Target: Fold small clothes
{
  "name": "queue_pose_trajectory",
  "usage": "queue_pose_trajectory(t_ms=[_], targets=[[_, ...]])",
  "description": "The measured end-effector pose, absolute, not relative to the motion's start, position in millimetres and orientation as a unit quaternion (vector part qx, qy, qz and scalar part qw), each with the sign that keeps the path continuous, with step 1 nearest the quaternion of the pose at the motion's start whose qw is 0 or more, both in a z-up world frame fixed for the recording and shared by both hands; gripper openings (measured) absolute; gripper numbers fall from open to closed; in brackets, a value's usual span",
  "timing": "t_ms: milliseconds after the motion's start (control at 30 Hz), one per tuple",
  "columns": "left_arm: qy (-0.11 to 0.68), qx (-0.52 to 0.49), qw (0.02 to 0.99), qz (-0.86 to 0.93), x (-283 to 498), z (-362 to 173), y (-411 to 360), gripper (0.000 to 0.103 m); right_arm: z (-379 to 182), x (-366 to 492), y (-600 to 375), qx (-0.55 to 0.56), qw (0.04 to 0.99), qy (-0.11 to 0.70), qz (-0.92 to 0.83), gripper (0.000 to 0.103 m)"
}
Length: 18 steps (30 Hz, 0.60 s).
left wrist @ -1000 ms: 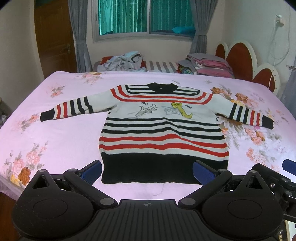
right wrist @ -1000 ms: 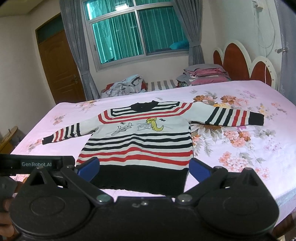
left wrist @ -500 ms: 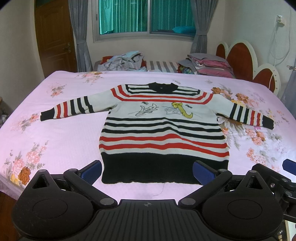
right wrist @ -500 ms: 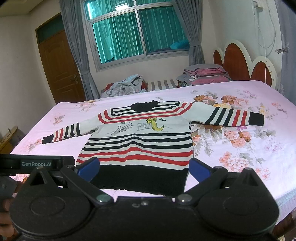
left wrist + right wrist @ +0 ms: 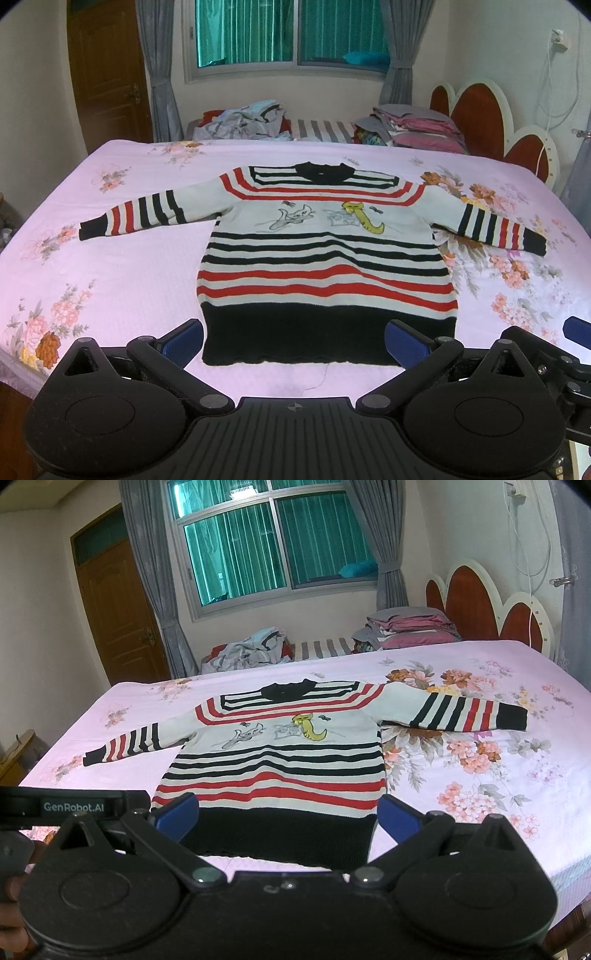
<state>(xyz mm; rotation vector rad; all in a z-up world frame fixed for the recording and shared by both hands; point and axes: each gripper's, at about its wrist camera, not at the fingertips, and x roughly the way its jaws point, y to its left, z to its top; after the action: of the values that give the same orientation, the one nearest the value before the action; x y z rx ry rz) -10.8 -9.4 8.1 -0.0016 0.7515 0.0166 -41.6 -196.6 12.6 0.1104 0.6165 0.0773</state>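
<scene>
- Lying flat on the bed [image 5: 110,280], the sweater [image 5: 325,258] has its front up, both sleeves spread out to the sides and its black collar pointing to the far side of the bed.
- Taking the sweater as landmark: pink flowered sheet lies bare to the left of its body and beyond both cuffs, so there is open room on each side.
- A narrow strip of sheet shows between the sweater's black hem and the near edge of the bed; a loose thread trails from the hem onto that strip.
- The left tool [image 5: 293,341] hangs over the near edge just short of the hem, its blue fingers [image 5: 183,341] spread wide with nothing between them; the hem fills most of the gap as seen from the left wrist.
- The right tool [image 5: 286,818] is also wide apart and empty, just short of the hem and nearer the sweater's right-hand corner.
- Beyond the collar, past the far edge of the bed, sit a heap of loose clothes [image 5: 243,120] and a stack of folded bedding [image 5: 417,127], well apart from the sweater.
- The red and white headboard [image 5: 491,605] stands at the right of the sweater, past its right cuff.
- A wooden door [image 5: 122,616] is far off to the left.
</scene>
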Motion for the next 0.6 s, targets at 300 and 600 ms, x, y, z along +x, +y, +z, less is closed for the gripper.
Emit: queue_pose_trajectory(t_ms=[300,600], targets=[[0.371,-0.003,0.929,0.008,-9.5,4.9,-9.8,0.103,10.5,-40.3,-196.0,0.054,0.95,0.304,0.038,0.103],[0.375,0.005,0.927,0.009,-3.2,1.5,-8.1,0.103,5.8,-35.4,-194.4,0.054,0.949,0.31,0.037,0.103]])
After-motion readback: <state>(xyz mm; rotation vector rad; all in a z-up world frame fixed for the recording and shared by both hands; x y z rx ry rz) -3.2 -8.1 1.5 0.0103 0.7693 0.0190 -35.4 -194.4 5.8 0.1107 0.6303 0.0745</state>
